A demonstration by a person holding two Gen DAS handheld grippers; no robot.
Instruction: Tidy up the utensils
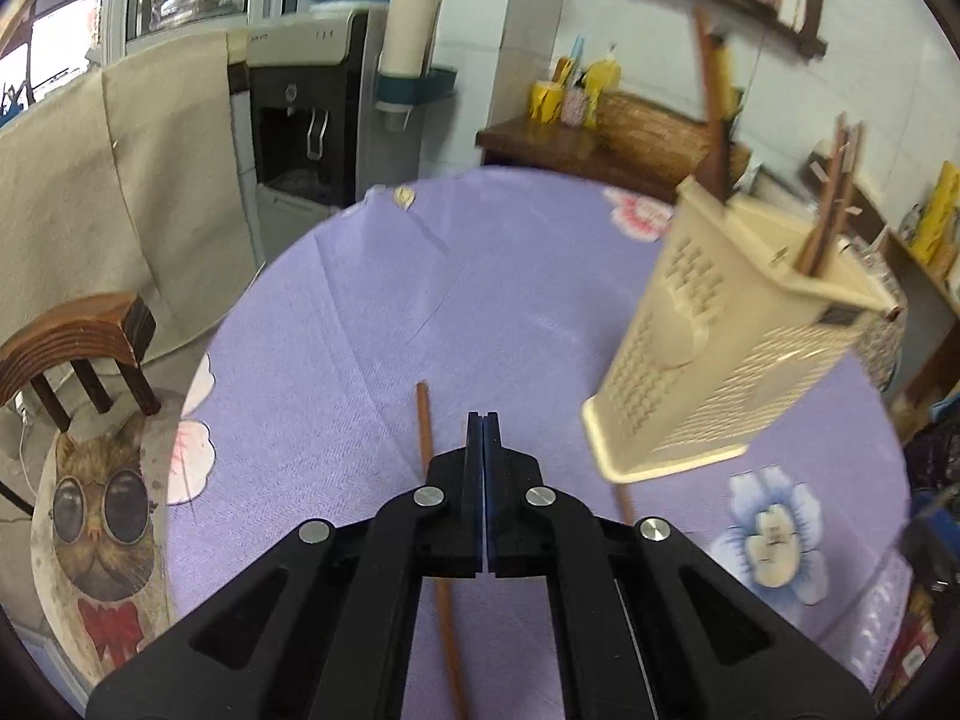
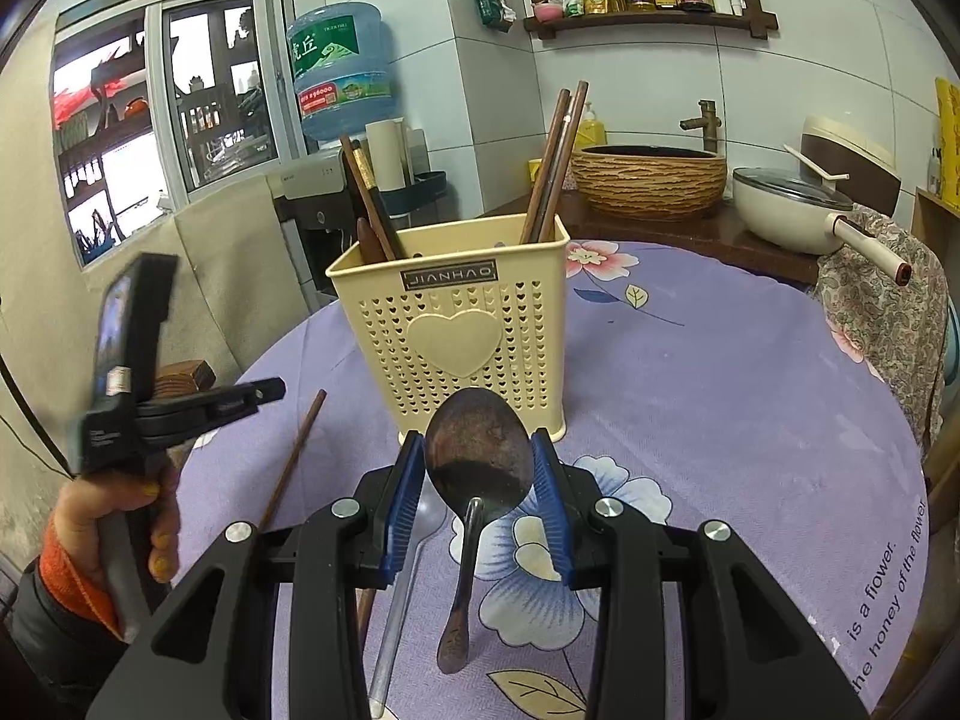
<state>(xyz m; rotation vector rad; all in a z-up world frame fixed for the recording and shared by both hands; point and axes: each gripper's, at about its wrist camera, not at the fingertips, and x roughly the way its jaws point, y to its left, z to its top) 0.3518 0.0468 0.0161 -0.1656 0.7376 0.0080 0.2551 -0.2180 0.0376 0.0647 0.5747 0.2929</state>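
A cream perforated utensil holder [image 2: 456, 324] with a heart on its front stands on the purple tablecloth, with several chopsticks [image 2: 552, 168] upright in it. It also shows in the left wrist view [image 1: 738, 330]. My right gripper [image 2: 478, 468] is shut on the bowl of a dark metal spoon [image 2: 477, 456], held just in front of the holder. A silver spoon [image 2: 408, 570] lies under it. A brown chopstick [image 1: 441, 540] lies on the cloth, also seen in the right wrist view [image 2: 294, 456]. My left gripper [image 1: 483, 426] is shut and empty above that chopstick; it also shows in the right wrist view [image 2: 270, 390].
A round table with a purple flowered cloth [image 2: 720, 390]. A wooden chair with a cat cushion [image 1: 102, 510] stands at the left. A water dispenser [image 2: 342, 78], a woven basin [image 2: 648, 177] and a white pan [image 2: 792, 204] stand behind the table.
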